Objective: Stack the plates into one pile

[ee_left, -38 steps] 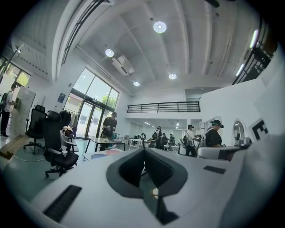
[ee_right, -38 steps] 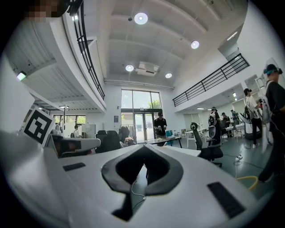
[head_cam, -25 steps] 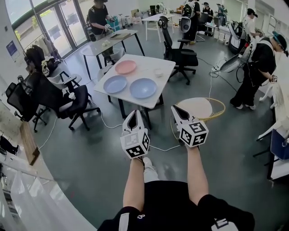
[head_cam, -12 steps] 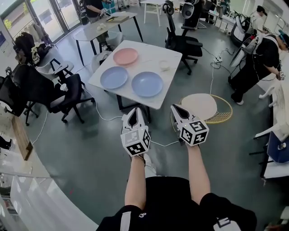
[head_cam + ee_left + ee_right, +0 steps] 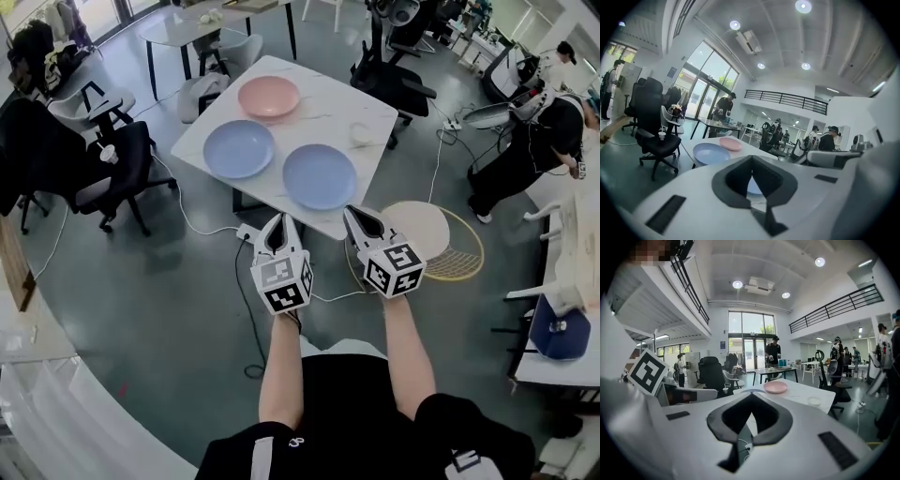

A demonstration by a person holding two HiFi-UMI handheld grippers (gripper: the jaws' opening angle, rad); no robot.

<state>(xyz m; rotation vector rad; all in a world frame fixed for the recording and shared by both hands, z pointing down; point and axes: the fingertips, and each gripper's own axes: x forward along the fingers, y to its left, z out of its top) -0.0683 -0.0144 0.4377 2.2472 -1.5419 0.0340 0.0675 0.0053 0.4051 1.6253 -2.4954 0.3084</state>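
Three plates lie apart on a white square table (image 5: 380, 105): a pink plate (image 5: 268, 97) at the far side, a blue plate (image 5: 239, 148) on the left and a second blue plate (image 5: 320, 175) nearest me. Both grippers hang in the air just short of the table's near edge. My left gripper (image 5: 279, 223) is shut and empty; my right gripper (image 5: 359, 214) is shut and empty too. The left gripper view shows the left blue plate (image 5: 710, 153) and the pink plate (image 5: 731, 143) ahead. The pink plate (image 5: 776, 387) also shows in the right gripper view.
A small white dish (image 5: 362, 133) sits on the table's right side. Black office chairs (image 5: 94, 164) stand to the left and behind (image 5: 398, 80). A round wire-rimmed stool (image 5: 429, 234) stands right of the table. Cables (image 5: 246, 309) run over the floor. A person (image 5: 525, 150) stands at right.
The table and plates have come closer and lower in the head view as I walked toward them. Both grippers stay shut and held out in front.
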